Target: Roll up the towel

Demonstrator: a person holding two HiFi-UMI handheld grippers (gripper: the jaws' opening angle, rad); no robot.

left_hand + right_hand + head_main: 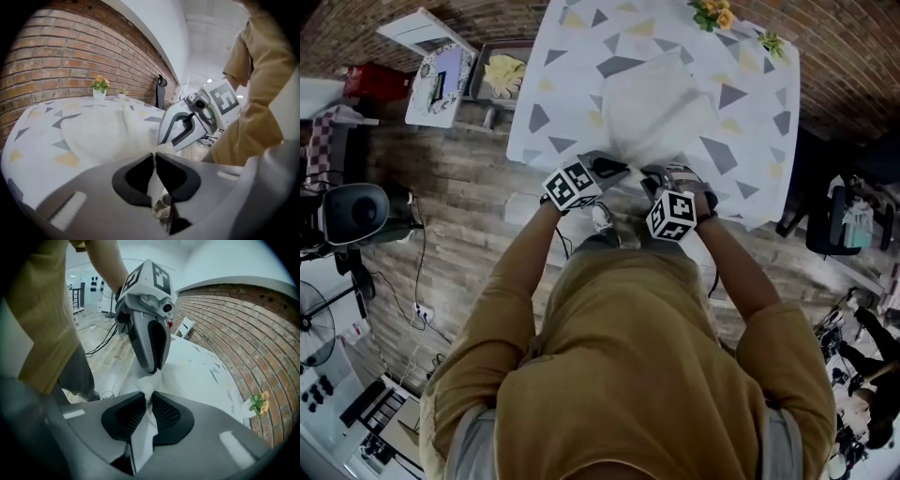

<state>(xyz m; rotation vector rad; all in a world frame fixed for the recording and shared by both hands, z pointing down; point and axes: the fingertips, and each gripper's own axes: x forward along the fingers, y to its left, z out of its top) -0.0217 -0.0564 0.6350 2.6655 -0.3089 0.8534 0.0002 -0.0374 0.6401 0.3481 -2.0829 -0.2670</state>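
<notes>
A white towel point(654, 108) lies crumpled on a table point(581, 56) under a white cloth printed with grey and yellow triangles. Both grippers sit at the towel's near edge, close together. The left gripper point(607, 169) is shut, with a thin fold of towel pinched between its pads point(154, 159). The right gripper point(659, 176) is shut on the same edge, and a strip of white cloth runs down between its pads point(149, 401). In the left gripper view the towel point(103, 131) spreads away over the table. The right gripper view shows the left gripper's tip point(152, 366) touching the bunched towel point(149, 383).
A small pot of yellow flowers point(712, 13) stands at the table's far edge by a brick wall point(56, 56). Left of the table stand a dark tray point(502, 75) and a white box point(441, 80). A camera on a stand point(352, 211) is on the wooden floor at left.
</notes>
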